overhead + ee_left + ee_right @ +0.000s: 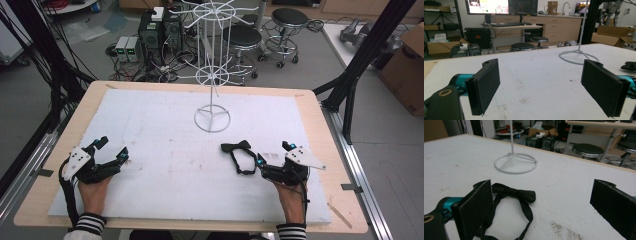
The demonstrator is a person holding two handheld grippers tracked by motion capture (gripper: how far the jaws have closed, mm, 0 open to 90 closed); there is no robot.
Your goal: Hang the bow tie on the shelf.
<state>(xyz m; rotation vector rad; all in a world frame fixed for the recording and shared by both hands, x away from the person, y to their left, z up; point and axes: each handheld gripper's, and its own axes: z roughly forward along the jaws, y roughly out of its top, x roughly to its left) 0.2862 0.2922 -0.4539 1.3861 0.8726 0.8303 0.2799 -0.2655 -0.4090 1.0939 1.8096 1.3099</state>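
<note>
Nearest the bench's (pixel 320 120) near edge, two hands rest on the white mat, each with a hand-held gripper. The left hand-held gripper (pixel 111 149), toward the near left corner, has its jaws spread wide with nothing between them. The right hand-held gripper (pixel 274 153), toward the near right corner, is likewise spread and empty. A black bow tie (pixel 239 155) lies flat just beside its left jaw. A white wire rack (pixel 212 75) stands toward the far edge, its hooks bare.
</note>
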